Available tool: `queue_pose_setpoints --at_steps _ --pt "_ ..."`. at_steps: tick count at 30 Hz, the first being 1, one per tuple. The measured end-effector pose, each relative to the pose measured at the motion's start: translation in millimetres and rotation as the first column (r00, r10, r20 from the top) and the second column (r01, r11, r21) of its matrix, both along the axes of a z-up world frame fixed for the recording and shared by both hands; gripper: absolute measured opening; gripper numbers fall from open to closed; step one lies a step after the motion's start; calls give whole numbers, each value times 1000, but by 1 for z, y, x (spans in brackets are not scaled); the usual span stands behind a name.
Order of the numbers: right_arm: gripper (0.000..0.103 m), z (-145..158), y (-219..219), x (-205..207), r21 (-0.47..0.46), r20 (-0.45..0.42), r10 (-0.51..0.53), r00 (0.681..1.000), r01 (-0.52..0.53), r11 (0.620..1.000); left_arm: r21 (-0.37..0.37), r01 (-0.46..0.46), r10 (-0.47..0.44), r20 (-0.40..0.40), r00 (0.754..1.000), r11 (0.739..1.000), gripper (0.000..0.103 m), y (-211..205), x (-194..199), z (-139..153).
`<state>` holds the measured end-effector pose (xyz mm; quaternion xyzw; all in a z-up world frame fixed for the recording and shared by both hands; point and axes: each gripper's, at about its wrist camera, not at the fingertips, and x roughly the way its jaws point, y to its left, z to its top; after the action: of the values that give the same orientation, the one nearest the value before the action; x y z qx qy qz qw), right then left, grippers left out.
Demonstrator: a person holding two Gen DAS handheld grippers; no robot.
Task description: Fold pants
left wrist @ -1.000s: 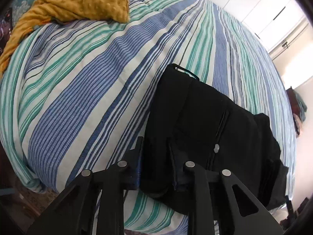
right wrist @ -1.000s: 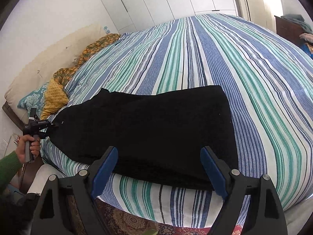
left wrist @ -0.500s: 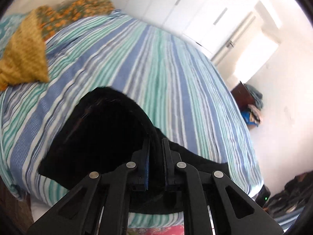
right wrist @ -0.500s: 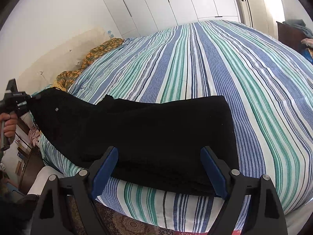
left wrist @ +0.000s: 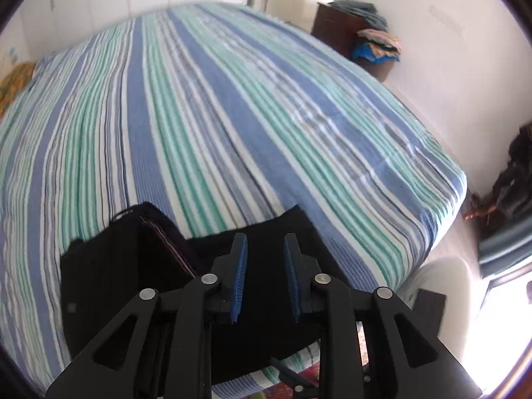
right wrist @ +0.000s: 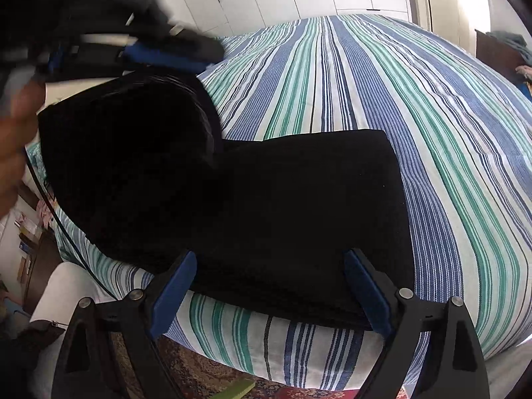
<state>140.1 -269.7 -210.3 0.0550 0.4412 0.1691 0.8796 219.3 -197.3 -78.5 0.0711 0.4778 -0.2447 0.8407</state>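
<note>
Black pants [right wrist: 282,206] lie on the bed [left wrist: 232,116] near its front edge, one end doubled over. Left gripper [left wrist: 264,276] is opening, nothing between its pads; right gripper [right wrist: 269,296] hovers wide, empty. Risk: the loose flap may slide or land skewed.

Showing black pants [right wrist: 299,206] against bedsheet [left wrist: 252,106] striped blue, teal, white; black gripper frames carrying blue pads [right wrist: 173,292]; patterned red-brown rug [right wrist: 199,375] peeking below bed's near edge.
</note>
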Motion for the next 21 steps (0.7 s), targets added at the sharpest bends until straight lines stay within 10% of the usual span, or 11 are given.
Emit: queue_pose_setpoints --at_steps 3,8,15,21 --pt "92 -1 0 -2 -12 1 5 1000 -5 1000 -46 -3 8 89 996 999 75 23 -15 39" --pt "92 -1 -10 1 60 -14 -13 1000 14 998 -61 -196 202 118 972 979 75 134 -14 46" --pt "92 13 -9 -3 80 20 -20 1000 19 997 147 -328 331 9 944 933 67 229 -44 -58" --pt "91 46 23 16 220 73 244 967 -254 942 79 -437 442 -69 894 896 49 250 -48 -118"
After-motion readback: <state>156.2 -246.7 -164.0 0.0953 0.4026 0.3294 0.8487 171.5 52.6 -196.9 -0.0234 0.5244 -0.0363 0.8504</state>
